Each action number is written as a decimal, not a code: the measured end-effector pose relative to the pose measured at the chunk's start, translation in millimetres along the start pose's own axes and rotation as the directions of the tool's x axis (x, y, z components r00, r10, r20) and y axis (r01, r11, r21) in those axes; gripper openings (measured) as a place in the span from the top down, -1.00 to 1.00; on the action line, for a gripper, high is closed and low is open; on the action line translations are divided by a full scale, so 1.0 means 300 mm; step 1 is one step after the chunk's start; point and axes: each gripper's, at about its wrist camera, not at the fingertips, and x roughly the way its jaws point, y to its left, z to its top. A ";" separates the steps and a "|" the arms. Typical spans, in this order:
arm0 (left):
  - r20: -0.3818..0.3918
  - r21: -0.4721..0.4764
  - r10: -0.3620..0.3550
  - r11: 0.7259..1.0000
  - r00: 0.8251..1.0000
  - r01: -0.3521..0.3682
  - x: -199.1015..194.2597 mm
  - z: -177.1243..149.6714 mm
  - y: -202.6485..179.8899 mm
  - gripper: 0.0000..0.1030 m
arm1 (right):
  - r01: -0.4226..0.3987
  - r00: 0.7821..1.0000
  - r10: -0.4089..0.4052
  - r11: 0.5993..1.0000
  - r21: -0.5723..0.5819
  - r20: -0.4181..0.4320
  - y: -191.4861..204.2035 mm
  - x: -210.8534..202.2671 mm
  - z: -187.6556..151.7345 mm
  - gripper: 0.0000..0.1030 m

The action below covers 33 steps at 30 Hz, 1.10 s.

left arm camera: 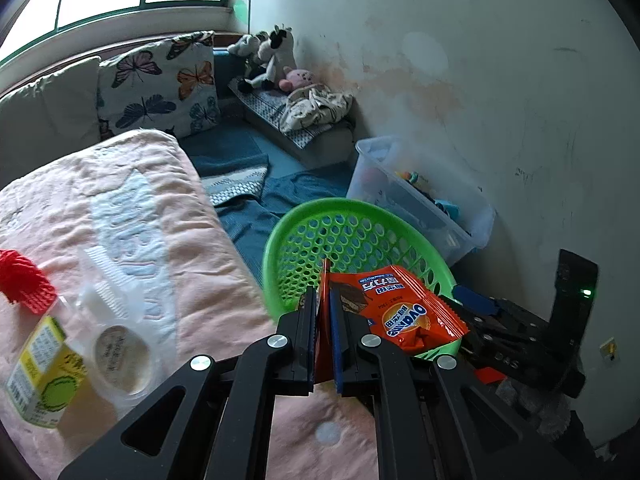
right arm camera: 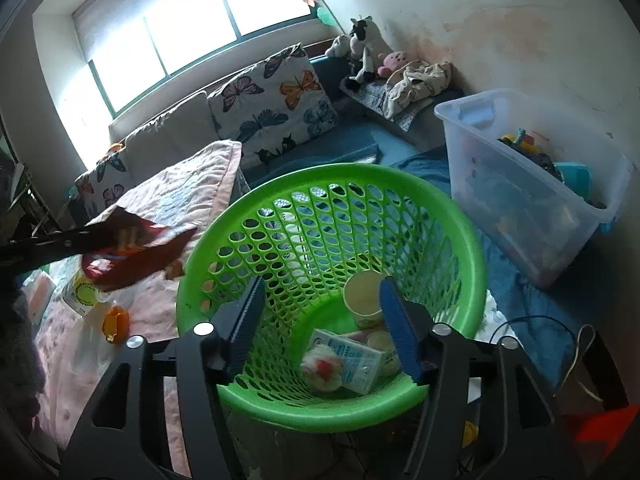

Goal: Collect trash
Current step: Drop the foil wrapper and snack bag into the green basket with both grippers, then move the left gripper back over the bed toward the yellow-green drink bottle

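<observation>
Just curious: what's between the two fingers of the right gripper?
Nothing is gripped; in the right wrist view the open right gripper frames the green basket with trash inside.

the orange wrapper [left arm camera: 404, 308], lower right of centre, reads "ovaltine" upside down, perhaps "1904"; its other print is too blurred.

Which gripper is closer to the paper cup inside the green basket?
Right. The right gripper is open at the basket rim, its fingers framing the paper cup. The left gripper holds the orange wrapper beside the rim.

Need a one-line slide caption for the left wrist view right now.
Left gripper shut on an orange snack wrapper, held at the green basket rim beside the pink blanket.
</observation>
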 end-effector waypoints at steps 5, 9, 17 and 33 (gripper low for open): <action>-0.029 -0.002 -0.006 1.000 1.000 0.006 0.055 0.000 -0.026 0.85 | -0.014 1.000 0.013 1.000 0.021 0.022 -0.020 -0.039 -0.008 -0.27; -0.043 0.001 -0.013 1.000 0.999 0.013 0.091 -0.001 -0.048 0.76 | -0.019 0.999 0.018 0.999 0.026 0.033 -0.026 -0.067 -0.014 -0.29; -0.039 0.001 -0.020 1.000 0.999 0.020 0.092 -0.033 -0.048 0.22 | -0.026 0.999 0.026 1.000 0.014 0.042 0.001 -0.094 -0.017 -0.30; 0.025 0.004 0.192 0.981 0.981 -0.192 -0.144 -0.133 0.202 -0.02 | -0.110 0.994 0.112 0.988 -0.105 0.008 0.248 -0.075 -0.026 -0.42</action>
